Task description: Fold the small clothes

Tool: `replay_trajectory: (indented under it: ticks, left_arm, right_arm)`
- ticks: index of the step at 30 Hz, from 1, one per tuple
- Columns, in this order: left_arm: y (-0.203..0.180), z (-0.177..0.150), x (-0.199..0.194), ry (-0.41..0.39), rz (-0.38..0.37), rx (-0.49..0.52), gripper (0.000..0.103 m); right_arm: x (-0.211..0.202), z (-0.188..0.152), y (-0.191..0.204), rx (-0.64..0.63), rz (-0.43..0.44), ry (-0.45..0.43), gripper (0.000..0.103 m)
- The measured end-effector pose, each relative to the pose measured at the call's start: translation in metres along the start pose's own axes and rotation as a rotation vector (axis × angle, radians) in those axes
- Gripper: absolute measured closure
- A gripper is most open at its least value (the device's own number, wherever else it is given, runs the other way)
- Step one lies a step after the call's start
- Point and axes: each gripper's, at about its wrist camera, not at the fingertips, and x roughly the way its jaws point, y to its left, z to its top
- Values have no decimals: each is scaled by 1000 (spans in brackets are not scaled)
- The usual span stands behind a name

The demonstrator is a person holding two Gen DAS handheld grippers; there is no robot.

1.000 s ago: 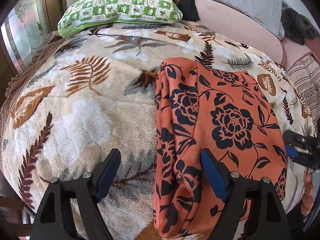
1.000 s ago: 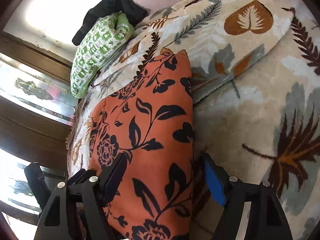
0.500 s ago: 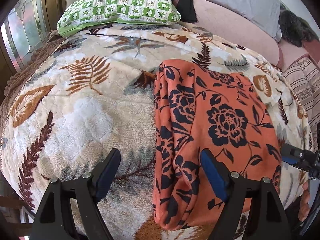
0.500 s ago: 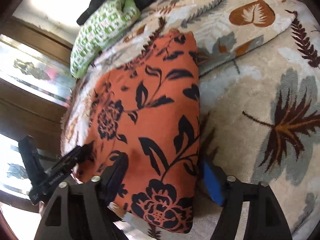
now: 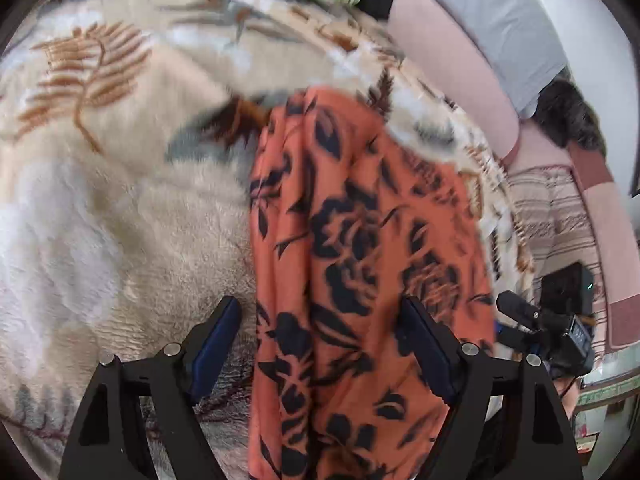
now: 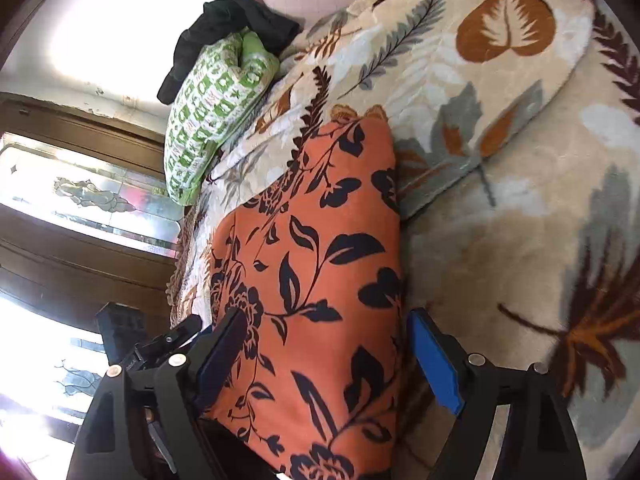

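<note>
Both sets of jaws stand wide apart, gripping nothing. The left gripper (image 5: 320,344) straddles the near end of the orange cloth (image 5: 360,280), its left finger over bare blanket and its right finger over the fabric; whether the pads touch it I cannot tell, as this view is blurred. The right gripper (image 6: 328,344) likewise spans the cloth (image 6: 316,280), its left pad at the cloth's left edge and its blue right pad just off the right edge, over the blanket (image 6: 520,220). The cloth is thin and smooth, orange with black flowers and leaves, folded into a long strip running from six o'clock toward twelve in both views. It lies on a thick, fuzzy blanket (image 5: 120,200) in cream with brown and grey leaf prints. At eleven o'clock from the right gripper sits a plump green-and-white checked pillow (image 6: 212,120) with a crumpled black garment (image 6: 236,28) on top.
</note>
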Motion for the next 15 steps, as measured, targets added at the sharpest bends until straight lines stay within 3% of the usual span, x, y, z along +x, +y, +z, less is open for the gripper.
replay_trajectory:
  ticks: [1, 2, 3, 7, 10, 15]
  left_arm:
    - [-4, -2, -1, -17, 5, 34, 21]
    - [-8, -3, -1, -12, 26, 61, 26]
    - [-12, -4, 1, -2, 36, 84, 42]
    - [-14, -2, 5, 14, -16, 68, 65]
    - [-29, -2, -4, -18, 14, 109, 71]
    - [-76, 14, -23, -102, -19, 180, 72]
  right_arm:
    - [10, 0, 2, -23, -41, 29, 19]
    - [18, -2, 5, -61, -79, 49, 32]
    - [24, -4, 10, -100, -108, 66, 41]
    - [26, -4, 20, -137, -150, 54, 54]
    - [18, -6, 35, -207, -171, 42, 64]
    - [-25, 9, 61, -295, -181, -44, 66]
